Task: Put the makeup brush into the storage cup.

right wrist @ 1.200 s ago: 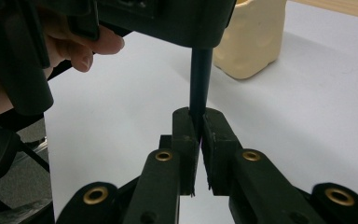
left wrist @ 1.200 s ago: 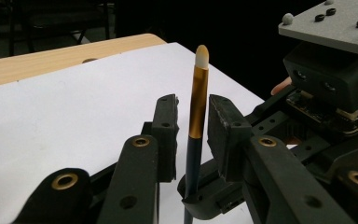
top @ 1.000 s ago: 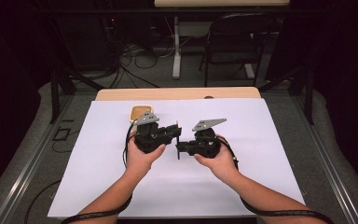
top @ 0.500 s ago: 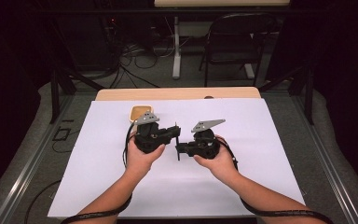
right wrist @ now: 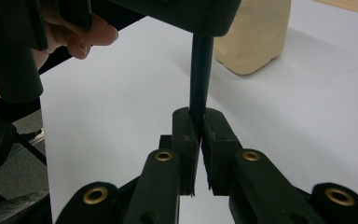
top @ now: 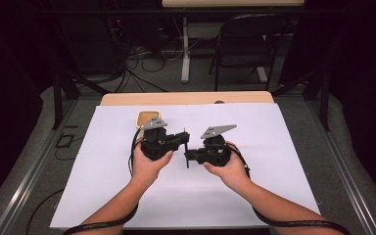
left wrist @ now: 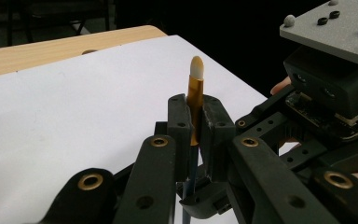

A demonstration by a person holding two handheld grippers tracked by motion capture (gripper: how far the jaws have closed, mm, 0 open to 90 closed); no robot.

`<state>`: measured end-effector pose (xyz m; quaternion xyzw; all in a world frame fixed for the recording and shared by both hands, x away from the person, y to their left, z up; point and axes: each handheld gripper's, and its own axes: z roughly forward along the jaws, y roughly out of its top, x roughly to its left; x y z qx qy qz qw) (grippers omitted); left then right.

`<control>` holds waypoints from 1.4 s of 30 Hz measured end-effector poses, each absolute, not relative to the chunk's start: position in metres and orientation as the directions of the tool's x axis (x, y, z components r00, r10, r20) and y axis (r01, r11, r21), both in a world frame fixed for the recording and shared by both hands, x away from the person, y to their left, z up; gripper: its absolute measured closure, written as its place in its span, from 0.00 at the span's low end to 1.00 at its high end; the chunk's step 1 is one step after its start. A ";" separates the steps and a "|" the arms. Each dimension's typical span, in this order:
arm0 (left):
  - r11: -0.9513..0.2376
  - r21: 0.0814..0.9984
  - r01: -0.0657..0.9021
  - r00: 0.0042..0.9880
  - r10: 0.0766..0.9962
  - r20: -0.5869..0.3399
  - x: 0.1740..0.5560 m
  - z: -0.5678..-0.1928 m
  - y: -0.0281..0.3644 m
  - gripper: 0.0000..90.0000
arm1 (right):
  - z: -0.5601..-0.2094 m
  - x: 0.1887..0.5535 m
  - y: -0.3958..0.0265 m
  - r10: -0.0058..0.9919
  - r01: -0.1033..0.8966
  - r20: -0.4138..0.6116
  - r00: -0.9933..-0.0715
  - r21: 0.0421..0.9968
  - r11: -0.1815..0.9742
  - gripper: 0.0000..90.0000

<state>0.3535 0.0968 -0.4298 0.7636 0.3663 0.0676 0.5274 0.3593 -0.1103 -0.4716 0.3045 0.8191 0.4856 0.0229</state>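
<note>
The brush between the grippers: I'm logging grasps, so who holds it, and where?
Both do. The left gripper clamps the brush at its gold ferrule; the right gripper clamps its dark handle.

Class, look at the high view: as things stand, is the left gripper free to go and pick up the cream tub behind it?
Probably not yet. The left gripper is shut on the brush, which the right gripper also clamps. The cream tub has bare sheet around it, but the left gripper must let go first.

A lab: black curtains, floor cables (top: 142,63), a paper-covered table (top: 284,147).
</note>
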 end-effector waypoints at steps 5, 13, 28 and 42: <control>-0.174 0.857 0.485 0.722 0.633 -0.280 0.353 -0.429 0.097 0.93 | -0.471 0.359 -0.111 0.524 0.480 0.261 -0.811 0.808 0.341 0.93; -0.170 0.861 0.479 0.722 0.635 -0.276 0.353 -0.426 0.098 0.93 | -0.470 0.360 -0.110 0.522 0.478 0.270 -0.809 0.818 0.319 0.89; -0.167 0.863 0.477 0.716 0.643 -0.272 0.354 -0.425 0.100 0.93 | -0.467 0.359 -0.111 0.533 0.469 0.254 -0.807 0.824 0.317 0.69; -0.165 0.864 0.475 0.716 0.644 -0.270 0.353 -0.424 0.101 0.93 | -0.468 0.360 -0.111 0.541 0.454 0.240 -0.806 0.837 0.305 0.53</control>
